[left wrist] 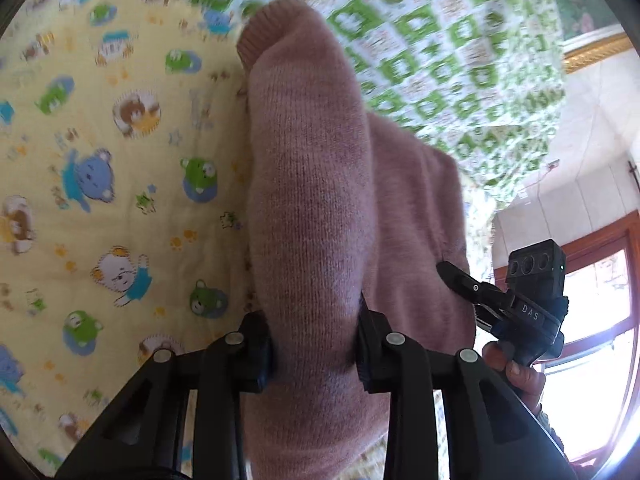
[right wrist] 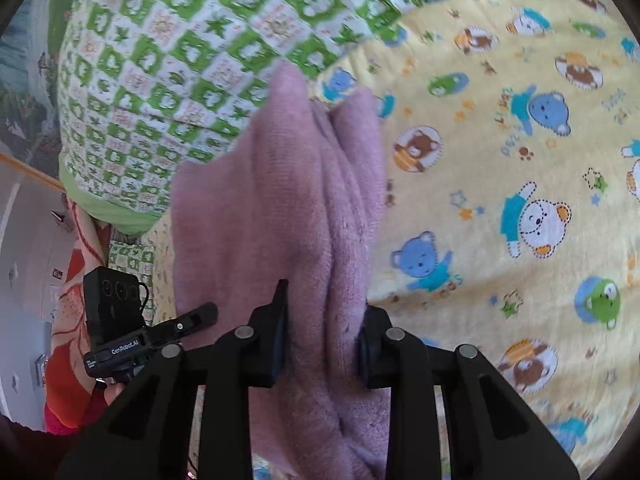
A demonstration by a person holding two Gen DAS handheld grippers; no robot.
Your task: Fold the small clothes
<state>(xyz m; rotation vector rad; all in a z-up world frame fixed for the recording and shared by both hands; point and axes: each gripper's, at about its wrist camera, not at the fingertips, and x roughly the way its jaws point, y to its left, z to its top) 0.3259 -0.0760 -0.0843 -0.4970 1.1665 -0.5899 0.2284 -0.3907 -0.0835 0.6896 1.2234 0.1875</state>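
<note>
Knitwear fills the middle of both views: a small pink sweater point(left wrist: 312, 184) hangs lifted above a bed covered with a yellow sheet point(left wrist: 100, 168) printed with cartoon bears, and a green-and-white checked quilt point(left wrist: 452, 52) is bunched up beyond it. The left gripper point(left wrist: 316, 344) has its fingers clenched on a thick roll of the knit, which looks like a sleeve, since a ribbed cuff shows at its far end. The right gripper point(right wrist: 322, 342) likewise has its fingers pinched on a bunched, creased fold of the same sweater point(right wrist: 280, 200), with the fabric rising away from the pads in soft ridges. Each view also catches the other gripper off to the side, close by, so the two holds sit near each other on the garment. Judging from the way it drapes and puckers, the sweater is light, soft and limp, with no stiffness to keep a shape; it will sag between the two holds and any fold will slump unless it is laid flat on the sheet first. The fuzzy knit should grip well against the pads and is unlikely to slip, but it stretches, so pulling hard could drag it out of shape. Better holds would probably be on firmer edges such as the cuff, hem or shoulder seam, taking a single layer or a neat double and not a thick bunch, so the panels can be spread and creased cleanly.
</note>
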